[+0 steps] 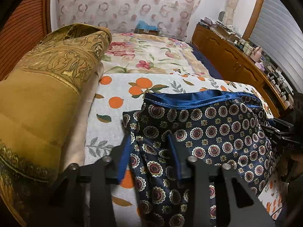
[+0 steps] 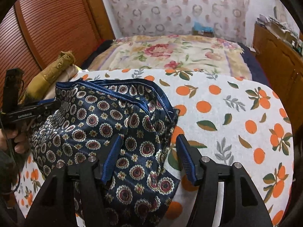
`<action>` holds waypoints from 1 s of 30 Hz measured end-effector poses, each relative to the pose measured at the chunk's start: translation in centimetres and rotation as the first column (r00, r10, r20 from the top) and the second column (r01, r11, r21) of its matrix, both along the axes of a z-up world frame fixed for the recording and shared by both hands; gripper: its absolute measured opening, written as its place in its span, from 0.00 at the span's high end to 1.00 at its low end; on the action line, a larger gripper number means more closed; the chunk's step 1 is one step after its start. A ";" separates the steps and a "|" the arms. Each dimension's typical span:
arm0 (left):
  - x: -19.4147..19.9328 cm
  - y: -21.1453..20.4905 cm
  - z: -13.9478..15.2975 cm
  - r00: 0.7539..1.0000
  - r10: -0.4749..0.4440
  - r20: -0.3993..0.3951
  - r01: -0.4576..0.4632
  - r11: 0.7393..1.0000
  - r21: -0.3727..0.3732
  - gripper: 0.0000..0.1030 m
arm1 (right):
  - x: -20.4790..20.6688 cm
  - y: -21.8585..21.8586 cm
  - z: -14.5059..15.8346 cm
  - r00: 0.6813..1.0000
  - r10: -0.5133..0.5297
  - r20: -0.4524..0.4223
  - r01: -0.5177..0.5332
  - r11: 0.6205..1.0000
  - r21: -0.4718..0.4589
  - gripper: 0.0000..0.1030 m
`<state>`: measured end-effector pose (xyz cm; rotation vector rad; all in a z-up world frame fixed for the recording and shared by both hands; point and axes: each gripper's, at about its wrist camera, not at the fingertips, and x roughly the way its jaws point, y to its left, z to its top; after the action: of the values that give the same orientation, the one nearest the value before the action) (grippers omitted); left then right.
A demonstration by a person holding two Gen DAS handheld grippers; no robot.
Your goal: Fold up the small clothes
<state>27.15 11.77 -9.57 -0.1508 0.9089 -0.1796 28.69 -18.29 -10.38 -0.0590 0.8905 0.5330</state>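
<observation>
Only in the left wrist view: full bulk of the mustard-gold brocade fabric (image 1: 47, 85), piled high at the left edge of the bed; cluttered top of the wooden dresser (image 1: 227, 56) on the right; right gripper (image 1: 280, 132) seen side-on at the cloth's right end, too dark there to tell its jaws.

Only in the right wrist view: broad bare stretch of the orange-print sheet (image 2: 227, 113) right of the cloth; left gripper (image 2: 28, 111) side-on at the cloth's left end, with the hand (image 2: 15, 138) wrapped round its grip.

In both: floral blanket (image 1: 151, 53) beyond the sheet, and against the far wall a small brown box (image 1: 147, 29) with something pale blue in or on it. Cannot tell which.

Navy medallion cloth (image 1: 208, 128) on the sheet, humped and rumpled, between the two grippers. Long axis across the bed, end to end from one gripper to the other. Blue satin edge (image 1: 189, 98) on the far side, towards the blanket, running the same way; in the right view slanting down to the right.

Left jaws apart, cloth bunched between the blue pads (image 1: 126, 155), not pinched flat. Right jaws wide apart, cloth touching the inner pad, a strip of sheet showing before the outer pad.
</observation>
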 end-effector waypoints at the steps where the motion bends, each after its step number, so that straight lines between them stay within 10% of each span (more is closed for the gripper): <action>1: 0.0 -0.1 0.1 1.000 -0.012 0.001 0.012 1.000 -0.006 0.80 | 0.1 0.1 0.0 1.000 0.004 0.000 -0.004 1.000 0.004 0.40; 4: -0.1 -0.3 0.3 1.000 -0.027 0.007 0.027 1.000 -0.008 0.89 | -0.1 0.8 0.0 1.000 0.024 0.013 -0.023 1.000 -0.005 0.40; 12: -2.0 -0.6 3.4 0.993 -0.044 0.112 0.048 0.998 -0.029 0.97 | -0.7 1.5 0.1 0.996 0.093 0.003 -0.093 0.995 0.022 0.88; 30: -6.9 -0.3 8.3 0.965 -0.010 0.262 0.019 0.999 -0.032 0.98 | -3.8 2.3 6.1 0.972 0.127 0.196 -0.138 0.989 0.045 0.92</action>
<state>20.28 11.51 -1.26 -0.1485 0.6435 -0.2230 24.86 -15.95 -4.29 -0.1153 0.6845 0.6663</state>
